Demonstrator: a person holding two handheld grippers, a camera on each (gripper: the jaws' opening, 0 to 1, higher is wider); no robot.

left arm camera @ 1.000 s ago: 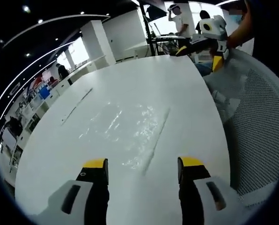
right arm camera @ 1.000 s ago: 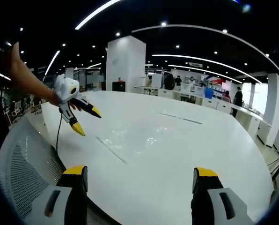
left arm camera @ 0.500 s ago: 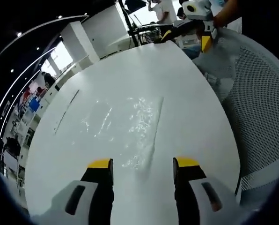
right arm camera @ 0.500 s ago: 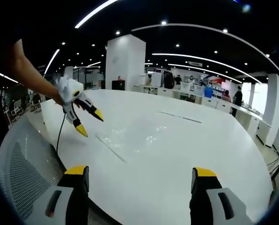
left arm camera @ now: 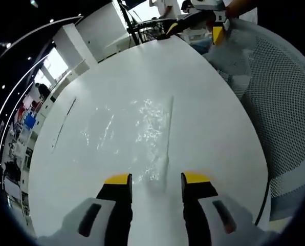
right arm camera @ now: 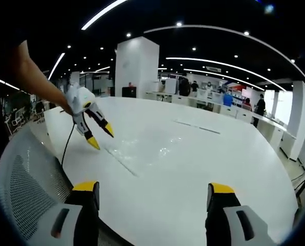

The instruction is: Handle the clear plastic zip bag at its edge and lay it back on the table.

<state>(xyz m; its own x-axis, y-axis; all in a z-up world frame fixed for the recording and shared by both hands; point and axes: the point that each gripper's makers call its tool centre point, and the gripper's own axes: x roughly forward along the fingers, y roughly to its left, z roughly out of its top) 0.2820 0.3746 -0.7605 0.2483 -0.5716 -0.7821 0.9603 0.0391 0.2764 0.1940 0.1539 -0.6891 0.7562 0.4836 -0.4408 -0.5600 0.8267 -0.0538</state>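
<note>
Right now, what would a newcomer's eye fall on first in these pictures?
The clear plastic zip bag glints flat on the white table, its near edge just ahead of the open left gripper. The open right gripper hangs over the table's rim, beside a grey mesh chair.

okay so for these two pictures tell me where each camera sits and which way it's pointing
Left gripper view: rides on the left tool, low over the white table, aimed down at the near edge of the clear zip bag; the right tool in a hand shows at the top.
Right gripper view: rides on the right tool, held back over a mesh chair, facing across the table into the office; a bare forearm shows holding the left tool.
Shared: the table, the bag, the chair, each other's tool.
</note>
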